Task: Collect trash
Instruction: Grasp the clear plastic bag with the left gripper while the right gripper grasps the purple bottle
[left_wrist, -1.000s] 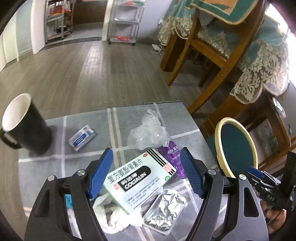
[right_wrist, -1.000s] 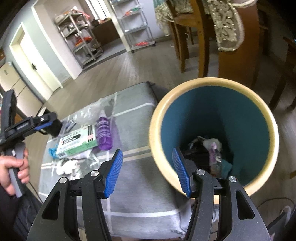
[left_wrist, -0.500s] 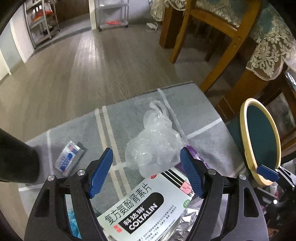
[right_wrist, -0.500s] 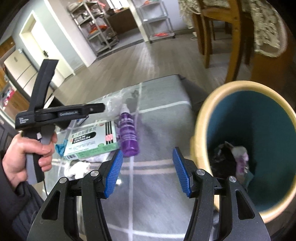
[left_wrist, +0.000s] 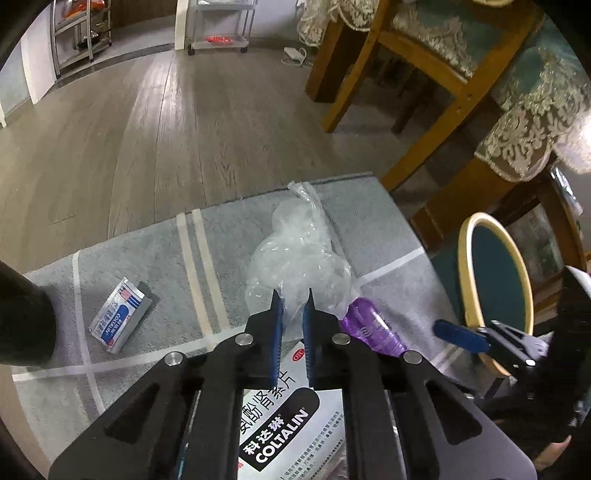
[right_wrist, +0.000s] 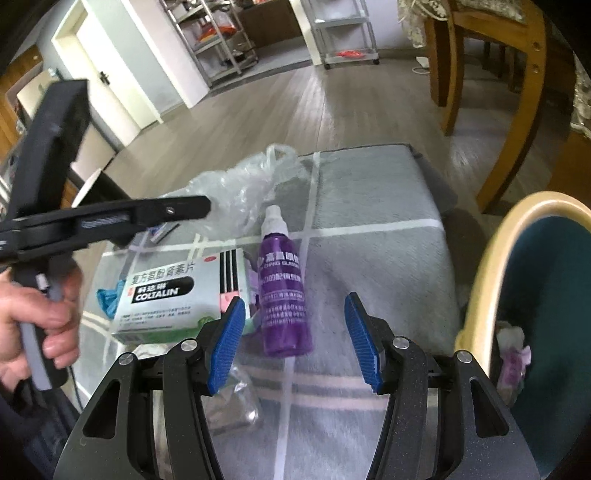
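A crumpled clear plastic bag (left_wrist: 299, 254) lies on the grey cloth-covered table (left_wrist: 147, 266). My left gripper (left_wrist: 292, 295) has its jaws closing to a narrow gap, and the bag's near edge is pinched between the blue pads. In the right wrist view the left gripper (right_wrist: 199, 206) reaches into the bag (right_wrist: 243, 184). A purple spray bottle (right_wrist: 282, 280) lies on its side just beyond my right gripper (right_wrist: 293, 306), which stands open with nothing between its pads. The teal bin with a cream rim (right_wrist: 480, 280) stands at the table's right edge and holds trash.
A white and green medicine box (right_wrist: 166, 291) lies left of the bottle, with a blue glove (right_wrist: 109, 299) beside it. A foil tray (right_wrist: 232, 410) sits under my right gripper. A small blue and white box (left_wrist: 118, 321) and a black mug (left_wrist: 22, 317) lie left. Wooden chairs (left_wrist: 369, 74) stand beyond.
My left gripper moved forward over the medicine box to the plastic bag and closed on its near edge. My right gripper swung left from over the bin to above the purple bottle.
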